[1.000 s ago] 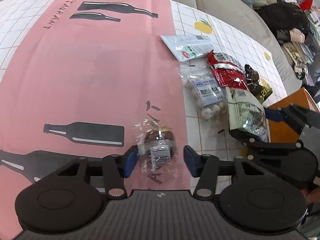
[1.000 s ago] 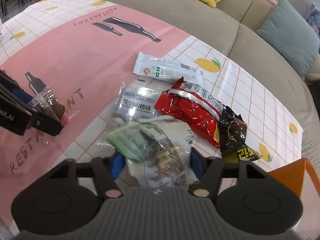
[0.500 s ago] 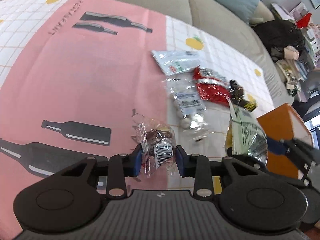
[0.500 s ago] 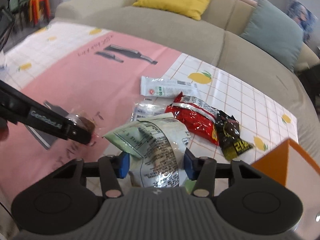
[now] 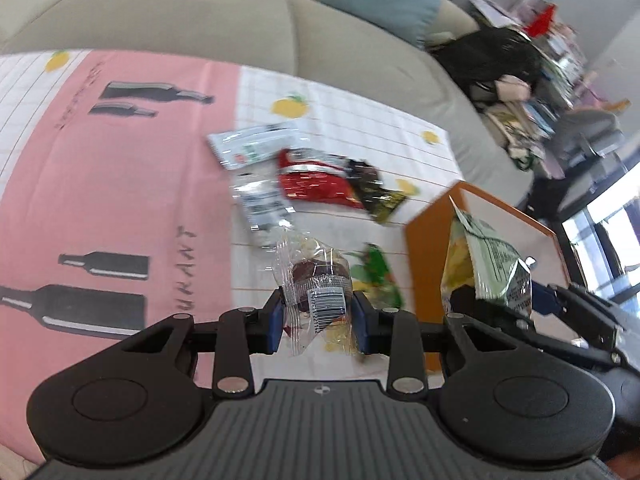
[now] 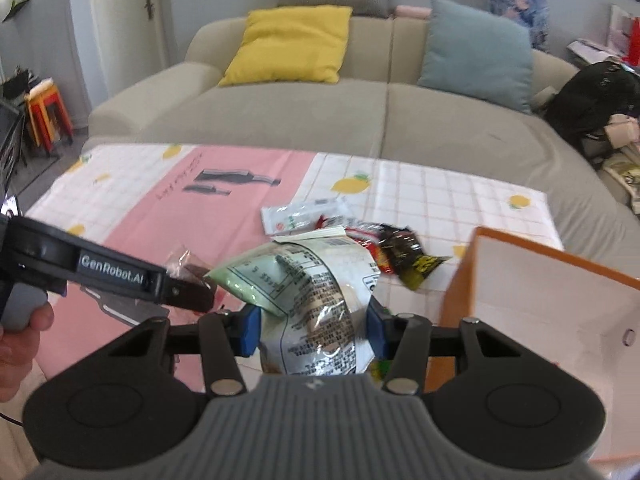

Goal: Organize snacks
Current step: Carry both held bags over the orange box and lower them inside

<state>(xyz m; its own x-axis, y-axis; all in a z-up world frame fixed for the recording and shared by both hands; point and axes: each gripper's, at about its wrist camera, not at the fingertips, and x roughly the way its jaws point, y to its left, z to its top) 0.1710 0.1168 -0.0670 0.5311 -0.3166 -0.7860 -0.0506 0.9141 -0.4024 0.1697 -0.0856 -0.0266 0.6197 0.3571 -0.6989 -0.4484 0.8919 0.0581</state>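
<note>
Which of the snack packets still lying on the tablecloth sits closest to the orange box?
The black-and-yellow packet. It lies just off the orange box's near corner, while the red packet, clear packet and white packet lie farther off.

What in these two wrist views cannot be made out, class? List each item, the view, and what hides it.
- Inside of the orange box, right wrist view: its floor is hidden by the gripper body and cut by the frame edge.
- Print on the green-white packet: too blurred to read.
- Green packet on the table, left wrist view: partly hidden behind the clear-wrapped snack and the left gripper.
- Red packet, right wrist view: mostly covered by the green-white packet.
</note>
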